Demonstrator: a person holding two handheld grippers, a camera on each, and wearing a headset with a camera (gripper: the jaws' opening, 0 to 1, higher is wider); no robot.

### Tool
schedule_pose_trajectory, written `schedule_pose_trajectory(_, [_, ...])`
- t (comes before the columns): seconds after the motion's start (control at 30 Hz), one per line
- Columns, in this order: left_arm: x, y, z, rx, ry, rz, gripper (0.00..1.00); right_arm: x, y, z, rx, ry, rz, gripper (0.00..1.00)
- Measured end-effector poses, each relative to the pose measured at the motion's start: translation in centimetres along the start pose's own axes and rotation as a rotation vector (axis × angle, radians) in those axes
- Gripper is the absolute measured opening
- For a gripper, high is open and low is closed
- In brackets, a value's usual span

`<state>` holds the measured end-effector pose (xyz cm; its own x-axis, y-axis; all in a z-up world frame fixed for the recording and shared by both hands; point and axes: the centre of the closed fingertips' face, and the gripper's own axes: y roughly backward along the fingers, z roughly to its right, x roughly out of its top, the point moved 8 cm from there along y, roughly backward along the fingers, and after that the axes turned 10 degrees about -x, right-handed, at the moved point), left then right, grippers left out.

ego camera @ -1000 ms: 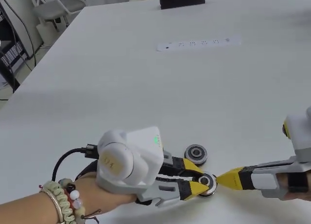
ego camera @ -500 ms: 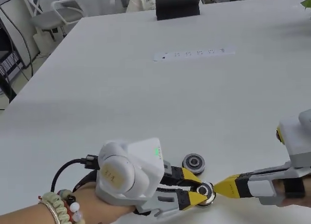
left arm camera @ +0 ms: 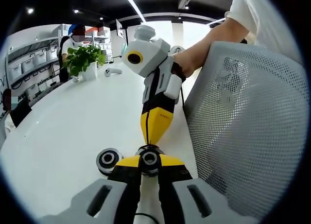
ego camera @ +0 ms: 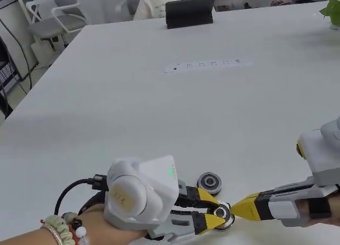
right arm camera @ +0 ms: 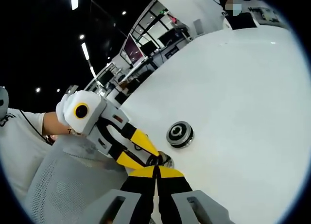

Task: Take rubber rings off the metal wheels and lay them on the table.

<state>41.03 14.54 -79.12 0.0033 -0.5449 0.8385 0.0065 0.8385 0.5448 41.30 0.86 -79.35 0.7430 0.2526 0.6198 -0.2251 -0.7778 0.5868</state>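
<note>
Head view: L gripper [ego camera: 214,213] clamps wheel [ego camera: 223,213] at near table [ego camera: 159,123] edge; R gripper [ego camera: 237,209] jaws pinched together at its rim. Hold L firm, peel ring outward w/ R; 2nd wheel [ego camera: 209,183] just beside.

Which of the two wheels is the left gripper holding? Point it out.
The wheel nearest the person, clamped between the left gripper's yellow jaws, with the right gripper's tip at it. The other wheel lies free on the table.

White table [ego camera: 122,112]: wheel [ego camera: 209,183], power strip [ego camera: 207,65]
</note>
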Motion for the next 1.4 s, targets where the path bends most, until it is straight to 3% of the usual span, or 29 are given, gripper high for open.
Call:
schedule_pose_trajectory(0.67, [0.2, -0.2, 0.1, 0.012, -0.02, -0.019, 0.07, 0.1, 0.0, -0.6, 0.015, 0.032, 0.0, 0.0])
schedule_pose_trajectory(0.87, [0.2, -0.6, 0.1, 0.014, 0.008, -0.014, 0.07, 0.4, 0.0, -1.1, 0.07, 0.041, 0.026, 0.0])
schedule_pose_trajectory(0.9, [0.2, -0.6, 0.1, 0.014, 0.003, -0.014, 0.07, 0.4, 0.0, -1.1, 0.063, 0.043, 0.022, 0.0])
schedule_pose_trajectory(0.93, [0.2, -0.6, 0.1, 0.015, 0.003, -0.015, 0.07, 0.3, -0.1, -0.6, 0.023, 0.085, 0.013, 0.0])
schedule_pose_trajectory(1.1, [0.1, -0.6, 0.1, 0.024, 0.022, 0.01, 0.07, -0.3, -0.2, -0.5, 0.022, 0.075, -0.003, 0.0])
schedule_pose_trajectory(1.2, [0.1, -0.6, -0.1, 0.016, 0.079, 0.025, 0.07, -0.3, -0.3, -0.1, 0.005, 0.08, -0.006, 0.0])
schedule_pose_trajectory(1.4, [0.3, -0.7, 0.0, 0.014, 0.07, 0.011, 0.07, -0.2, -0.2, 0.1, -0.006, 0.087, -0.002, 0.0])
